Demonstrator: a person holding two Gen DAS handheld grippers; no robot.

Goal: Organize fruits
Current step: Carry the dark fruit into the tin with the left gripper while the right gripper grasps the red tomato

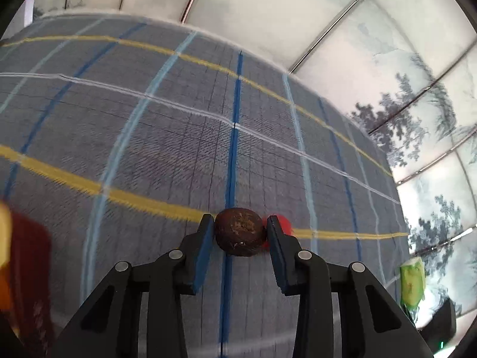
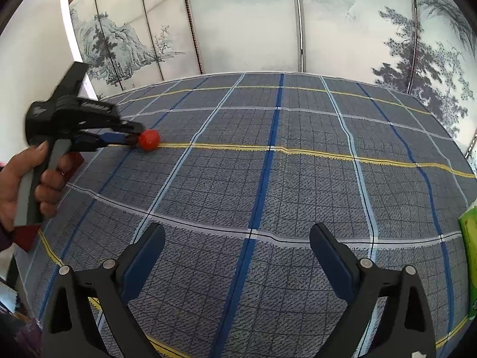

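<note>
My left gripper (image 1: 240, 223) is shut on a round brown fruit (image 1: 240, 232), with a blue pad pressed against each side, low over the plaid tablecloth (image 1: 149, 119). A red round fruit (image 1: 284, 223) lies just behind the right finger, partly hidden by it. In the right wrist view the left gripper (image 2: 134, 137) is at the far left in a person's hand, and the red fruit (image 2: 149, 139) sits at its tips. The brown fruit there is only a dark spot. My right gripper (image 2: 237, 232) stands open over bare cloth, with nothing between its fingers.
A green packet (image 2: 469, 268) lies at the table's right edge, also the green packet (image 1: 413, 283). A dark red box (image 1: 26, 268) sits blurred at the left edge. A painted folding screen (image 2: 253, 29) stands behind the table.
</note>
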